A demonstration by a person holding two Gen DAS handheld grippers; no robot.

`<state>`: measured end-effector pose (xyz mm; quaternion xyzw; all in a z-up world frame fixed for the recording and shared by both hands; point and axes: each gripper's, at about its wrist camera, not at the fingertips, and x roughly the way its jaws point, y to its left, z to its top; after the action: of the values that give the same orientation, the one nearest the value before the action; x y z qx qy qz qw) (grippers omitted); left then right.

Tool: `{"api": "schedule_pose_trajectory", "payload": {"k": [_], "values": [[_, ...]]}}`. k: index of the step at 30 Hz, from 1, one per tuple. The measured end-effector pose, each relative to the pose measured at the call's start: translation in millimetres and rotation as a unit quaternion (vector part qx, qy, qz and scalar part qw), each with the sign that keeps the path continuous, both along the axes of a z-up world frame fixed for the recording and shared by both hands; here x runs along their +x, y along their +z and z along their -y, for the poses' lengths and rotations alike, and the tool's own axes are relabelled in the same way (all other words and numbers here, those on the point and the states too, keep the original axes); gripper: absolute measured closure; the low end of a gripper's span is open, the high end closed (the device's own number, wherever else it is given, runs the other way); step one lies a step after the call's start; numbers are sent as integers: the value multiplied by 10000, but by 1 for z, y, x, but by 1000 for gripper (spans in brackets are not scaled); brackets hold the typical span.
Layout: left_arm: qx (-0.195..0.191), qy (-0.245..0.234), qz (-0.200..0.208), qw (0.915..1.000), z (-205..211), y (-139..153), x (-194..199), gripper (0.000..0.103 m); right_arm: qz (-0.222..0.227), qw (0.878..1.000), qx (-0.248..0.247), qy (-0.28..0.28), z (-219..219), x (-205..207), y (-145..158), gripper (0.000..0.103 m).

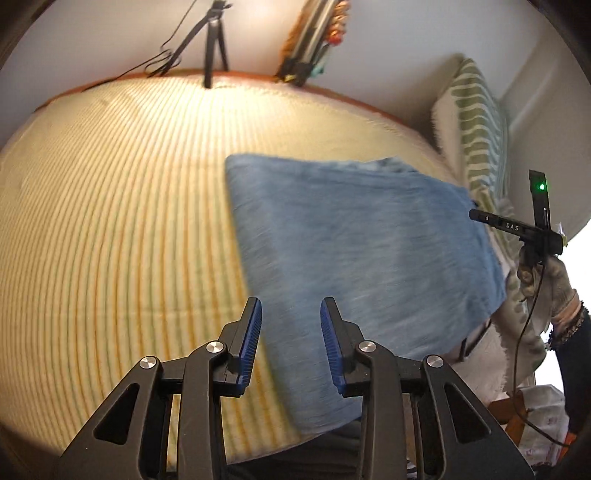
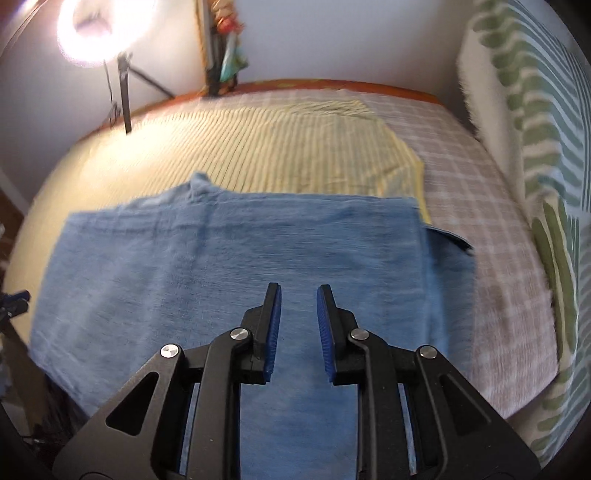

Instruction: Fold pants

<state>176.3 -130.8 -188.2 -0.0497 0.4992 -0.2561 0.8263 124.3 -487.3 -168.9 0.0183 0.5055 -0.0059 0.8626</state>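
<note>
Folded blue denim pants lying flat on a bed, spread as a broad rectangle over a yellow-and-white striped sheet; one darker corner of the denim sticking out from under the top layer at the right edge, resting on a pink-and-white checked bedcover.

Left gripper hanging above the near left edge of the pants; jaws spread apart, blue ribbed pads facing each other with nothing between them; left pad over the striped sheet, right pad over the denim; no contact with the cloth visible.

Right gripper poised over the middle of the near part of the pants; jaws parted by a narrow gap, blue pads clear of the fabric, nothing pinched.

In the left wrist view, at the right margin beyond the pants, a gloved hand with a dark sleeve grasping the black body of the other tool, green light glowing on it.

Along the right side of the bed, a white cushion with green leaf pattern; at the far edge, a black tripod carrying a glowing ring lamp, against a pale wall; both views blurred.
</note>
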Motion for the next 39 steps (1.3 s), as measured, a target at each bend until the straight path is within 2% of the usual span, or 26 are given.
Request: {"api": "schedule_pose_trajectory", "payload": {"k": [5,9,13,16,18,19,20,24,30,36,39], "values": [[66,19,-182,9998,-3,-12,-7,72,-343,9994,-29,-68,-5,16,-30,83],[-149,150,-326,9992,-11,-21,-11,72,-397,9991,-95,-94,-4,19,-38,83],[-352,327,-298,9984,-17,-21,-15,72,-481,9983,-197,-263,-9,22,-28,82],[-500,411,-320,9974,-20,-22,-17,75,-253,9993,-1,-267,-27,22,-5,80],[-602,431,-345,9967,-21,-23,-18,75,-142,9998,168,-28,-52,23,11,66],[-621,434,-336,9966,-21,-23,-19,76,-107,9993,319,148,-67,24,18,54],[-645,438,-322,9964,-21,-24,-20,79,-81,9981,487,376,-85,26,25,51],[-876,574,-278,9941,-24,-22,-22,83,-137,9904,790,1129,-157,37,37,51],[-1125,697,-142,9911,-28,-18,-28,85,-753,9744,1224,1730,-249,69,23,51],[-1219,641,99,9904,-23,-12,-36,85,-1476,9656,991,1897,-321,99,-9,51],[-1278,597,267,9896,-21,-6,-42,85,-1732,9651,559,1883,-341,107,-23,51]]}}
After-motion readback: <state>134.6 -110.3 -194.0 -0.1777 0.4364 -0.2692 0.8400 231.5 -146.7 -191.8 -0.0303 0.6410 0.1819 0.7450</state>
